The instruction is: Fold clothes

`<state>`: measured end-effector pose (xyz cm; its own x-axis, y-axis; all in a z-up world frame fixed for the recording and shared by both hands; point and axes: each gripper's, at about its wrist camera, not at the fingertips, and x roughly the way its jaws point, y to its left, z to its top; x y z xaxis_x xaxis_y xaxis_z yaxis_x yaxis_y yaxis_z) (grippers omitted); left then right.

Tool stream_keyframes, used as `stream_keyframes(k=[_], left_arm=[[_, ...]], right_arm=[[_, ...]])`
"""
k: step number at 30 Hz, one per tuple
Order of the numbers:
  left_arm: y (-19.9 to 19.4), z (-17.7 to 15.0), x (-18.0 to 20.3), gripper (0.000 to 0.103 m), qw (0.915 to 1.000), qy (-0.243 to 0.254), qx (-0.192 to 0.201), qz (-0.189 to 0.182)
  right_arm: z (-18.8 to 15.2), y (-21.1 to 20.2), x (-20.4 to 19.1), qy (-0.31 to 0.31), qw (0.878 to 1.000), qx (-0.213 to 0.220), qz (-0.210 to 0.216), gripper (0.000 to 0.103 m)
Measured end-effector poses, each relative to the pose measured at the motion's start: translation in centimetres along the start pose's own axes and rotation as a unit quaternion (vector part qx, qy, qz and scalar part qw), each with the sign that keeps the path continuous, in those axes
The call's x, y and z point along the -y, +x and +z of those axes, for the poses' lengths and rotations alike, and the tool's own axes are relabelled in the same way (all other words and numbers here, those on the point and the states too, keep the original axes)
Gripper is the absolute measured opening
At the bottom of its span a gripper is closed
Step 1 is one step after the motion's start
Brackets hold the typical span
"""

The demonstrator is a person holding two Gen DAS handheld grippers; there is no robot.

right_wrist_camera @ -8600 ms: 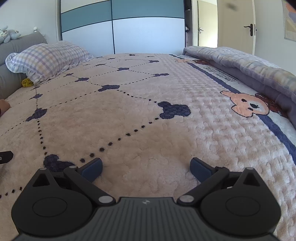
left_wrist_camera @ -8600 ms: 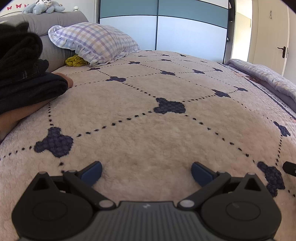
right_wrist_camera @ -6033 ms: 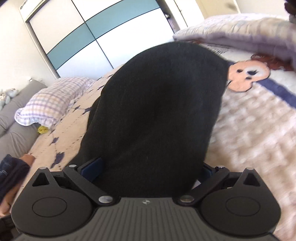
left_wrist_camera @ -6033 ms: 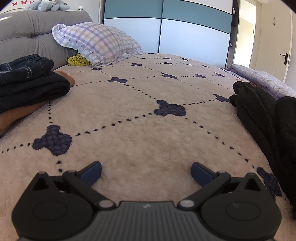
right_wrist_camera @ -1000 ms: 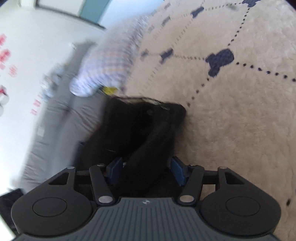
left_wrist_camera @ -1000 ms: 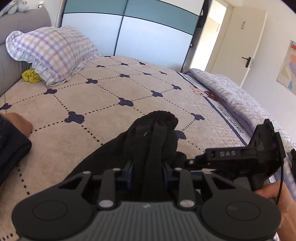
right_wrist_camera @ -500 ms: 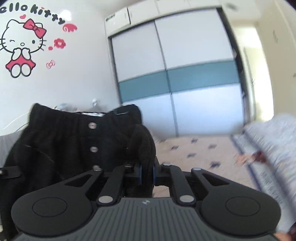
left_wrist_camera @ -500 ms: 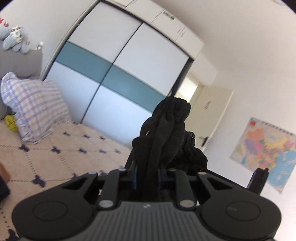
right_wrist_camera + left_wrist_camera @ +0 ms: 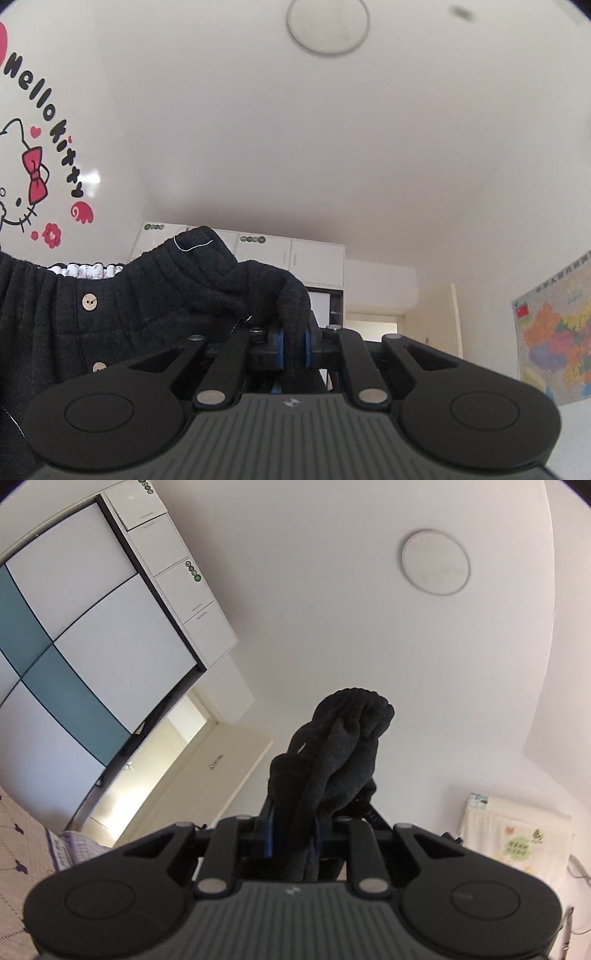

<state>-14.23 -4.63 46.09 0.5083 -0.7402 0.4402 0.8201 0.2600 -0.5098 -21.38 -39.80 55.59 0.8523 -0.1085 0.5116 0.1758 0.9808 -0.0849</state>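
I have the black garment (image 9: pixel 110 317) lifted clear, well above the bed (image 9: pixel 22 834), with the left claw (image 9: pixel 293 836) pinching a bunched wad of it and the right claw (image 9: pixel 293 349) pinching its ribbed waistband edge, both pointing up toward the ceiling lamp (image 9: pixel 436 563). To do this well I judge I should draw the two claws apart until the waistband hangs taut and level, buttons (image 9: pixel 88 302) facing one way. Nothing near the garment blocks it; the wardrobe (image 9: pixel 74 657) stands well off.
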Motion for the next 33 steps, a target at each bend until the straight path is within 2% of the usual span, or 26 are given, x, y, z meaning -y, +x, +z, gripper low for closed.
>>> stream_keyframes(k=[2,4,6,8,10,14,15,16,19,21,22,23,26,29,32,33], left_arm=[[-1.0,-0.5,-0.7,0.020,0.9998,-0.010,0.011,0.013],[-2.6,-1.3,-3.4,0.020,0.9974,-0.048,0.023,0.048],[-4.7,-2.5,-7.2,0.021,0.9909,-0.089,0.036,0.094],[-7.2,-3.9,-11.7,0.021,0.9803,-0.122,0.039,0.151],[-10.0,-5.5,-16.3,0.021,0.9643,-0.145,0.036,0.218],[-17.2,-7.3,-25.1,0.021,0.9176,-0.195,0.043,0.344],[-18.7,-7.2,-26.6,0.019,0.9059,-0.197,0.050,0.371],[-20.2,-7.0,-27.7,0.013,0.8980,-0.196,0.063,0.389],[-23.9,-5.2,-29.4,0.013,0.8877,-0.174,0.097,0.415],[-24.6,-4.5,-30.3,0.016,0.8839,-0.149,0.075,0.437],[-24.8,-4.7,-30.9,0.026,0.8811,-0.144,0.054,0.447],[-25.2,-5.2,-31.7,0.041,0.8756,-0.143,0.029,0.461],[-26.0,-7.9,-35.0,0.066,0.8480,-0.140,-0.047,0.509],[-26.6,-10.5,-38.0,0.072,0.8249,-0.153,-0.106,0.534],[-26.1,-11.7,-40.5,0.078,0.8118,-0.166,-0.133,0.544],[-25.8,-11.9,-41.0,0.079,0.8101,-0.163,-0.136,0.546]], right_arm=[[-0.1,0.9,0.8,0.006,0.999,-0.022,0.023,0.011],[-2.5,2.5,1.3,0.038,0.995,-0.069,0.053,0.012],[-6.8,4.5,0.4,0.059,0.988,-0.121,0.080,0.012],[-12.6,6.3,-1.7,0.074,0.976,-0.176,0.107,0.012],[-18.7,7.4,-4.3,0.077,0.963,-0.225,0.125,0.012],[-31.4,9.0,-13.3,0.097,0.922,-0.334,0.169,0.012],[-33.4,8.9,-15.3,0.097,0.913,-0.352,0.181,0.012],[-35.2,9.3,-17.7,0.092,0.904,-0.369,0.193,0.012],[-39.2,10.5,-23.6,0.066,0.886,-0.406,0.215,0.011],[-41.0,11.3,-26.7,0.059,0.874,-0.425,0.227,0.012],[-41.9,11.9,-28.3,0.056,0.867,-0.435,0.235,0.013],[-42.8,12.2,-29.9,0.048,0.861,-0.445,0.241,0.013],[-45.5,11.2,-33.8,-0.032,0.845,-0.473,0.248,0.014],[-47.6,8.8,-33.6,-0.046,0.848,-0.477,0.226,0.023],[-48.1,7.2,-31.0,-0.033,0.847,-0.483,0.218,0.033],[-48.4,6.2,-29.5,-0.017,0.843,-0.495,0.213,0.039]])
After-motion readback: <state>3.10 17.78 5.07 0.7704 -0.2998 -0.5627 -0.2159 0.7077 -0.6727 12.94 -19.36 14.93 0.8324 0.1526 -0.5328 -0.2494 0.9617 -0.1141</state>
